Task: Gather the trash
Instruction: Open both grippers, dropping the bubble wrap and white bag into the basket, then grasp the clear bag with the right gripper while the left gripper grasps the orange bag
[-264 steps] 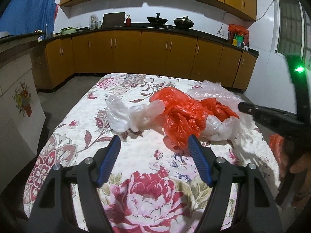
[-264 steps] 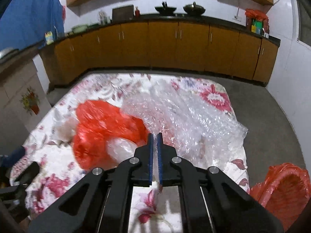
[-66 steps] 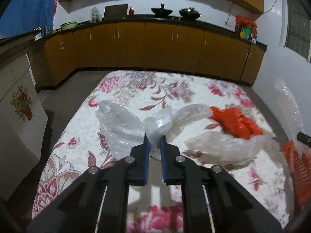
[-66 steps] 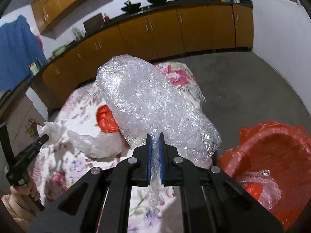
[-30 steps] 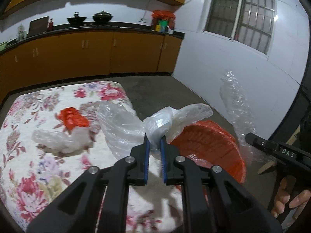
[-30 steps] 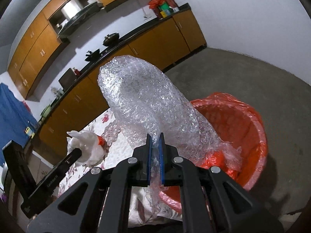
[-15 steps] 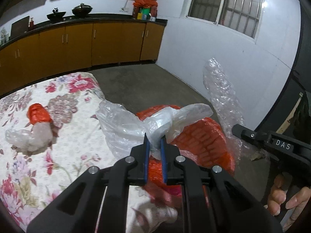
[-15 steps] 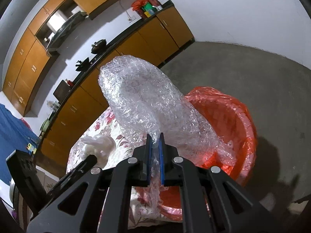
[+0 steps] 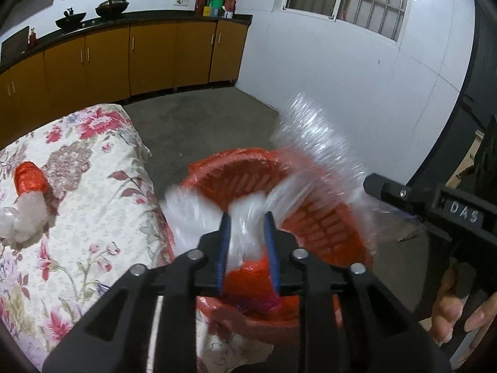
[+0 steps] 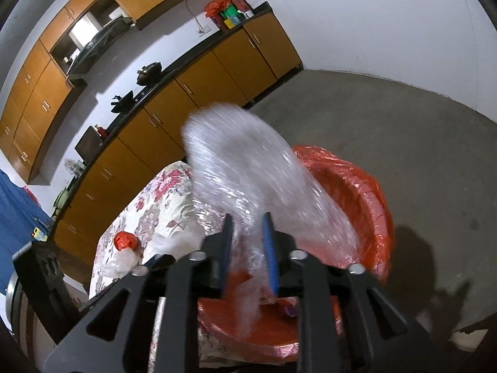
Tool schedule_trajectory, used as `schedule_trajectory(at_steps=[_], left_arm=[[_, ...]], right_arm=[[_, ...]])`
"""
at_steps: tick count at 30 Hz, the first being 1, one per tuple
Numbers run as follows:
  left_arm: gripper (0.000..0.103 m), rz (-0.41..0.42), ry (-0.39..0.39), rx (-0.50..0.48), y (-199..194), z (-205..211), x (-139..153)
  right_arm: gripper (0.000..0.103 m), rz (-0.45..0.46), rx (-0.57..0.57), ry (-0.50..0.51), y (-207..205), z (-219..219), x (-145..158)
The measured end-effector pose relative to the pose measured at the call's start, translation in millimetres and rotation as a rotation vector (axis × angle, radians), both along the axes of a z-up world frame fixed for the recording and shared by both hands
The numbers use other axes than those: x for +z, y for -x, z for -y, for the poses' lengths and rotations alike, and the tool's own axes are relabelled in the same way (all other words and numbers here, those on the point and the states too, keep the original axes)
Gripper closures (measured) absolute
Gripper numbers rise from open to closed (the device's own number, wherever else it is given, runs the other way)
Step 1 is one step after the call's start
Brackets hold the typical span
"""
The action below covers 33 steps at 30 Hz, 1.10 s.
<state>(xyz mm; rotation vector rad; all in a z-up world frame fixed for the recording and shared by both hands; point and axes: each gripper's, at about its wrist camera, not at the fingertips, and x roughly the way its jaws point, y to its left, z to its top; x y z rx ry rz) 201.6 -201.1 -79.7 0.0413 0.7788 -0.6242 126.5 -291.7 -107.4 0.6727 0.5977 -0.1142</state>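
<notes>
Claws (image 9: 247,217) newly parted — bags (image 9: 245,217) between

Floral tablecloth (image 9: 93,192), orange cabinets (image 9: 105,59), barred window (image 9: 348,0)

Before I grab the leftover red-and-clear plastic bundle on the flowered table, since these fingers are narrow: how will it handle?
Probably floppy and light: the plastic bundle lies crumpled and slack on the table. Likely slippery, as its film looks glossy. Unlikely to roll, being lumpy.

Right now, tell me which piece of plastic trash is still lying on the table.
The red and clear bag bundle on the floral tablecloth; the clear bag and bubble wrap are over the basket.
</notes>
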Motion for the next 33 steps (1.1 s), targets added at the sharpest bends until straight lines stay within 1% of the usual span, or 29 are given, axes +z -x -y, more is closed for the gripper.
schedule_trajectory(at_steps=[3, 6, 9, 12, 17, 21, 26, 30, 32, 33], left_arm=[[0.072, -0.014, -0.012, -0.002, -2, 1, -8], [0.068, -0.018, -0.021, 0.018, -4, -7, -13], [0.061, -0.012, -0.022, 0.058, -5, -20, -13], [0.054, -0.001, -0.032, 0.101, -6, -35, -11], [0.049, 0.028, -0.069, 0.162, -4, -61, -11], [0.047, 0.047, -0.1, 0.214, -3, -86, -11], [0.046, 0.044, -0.109, 0.304, -11, -125, -13], [0.046, 0.048, -0.112, 0.378, -14, -157, -13], [0.044, 0.059, -0.113, 0.417, -14, -174, -12], [0.042, 0.068, -0.115, 0.44, -13, -182, -11]], right_arm=[[0.072, -0.007, -0.006, -0.006, 2, 3, -4], [0.071, -0.009, -0.019, 0.01, 5, 4, -3], [0.067, -0.009, -0.034, 0.06, 7, 3, 3], [0.066, -0.01, -0.034, 0.105, 7, -2, 7], [0.061, -0.012, -0.012, 0.163, 3, -16, 10], [0.059, -0.014, 0.022, 0.206, -4, -30, 13], [0.058, -0.015, 0.076, 0.248, -15, -56, 15], [0.058, -0.018, 0.142, 0.277, -29, -80, 16], [0.058, -0.016, 0.191, 0.29, -39, -97, 18], [0.058, -0.015, 0.218, 0.297, -45, -105, 19]])
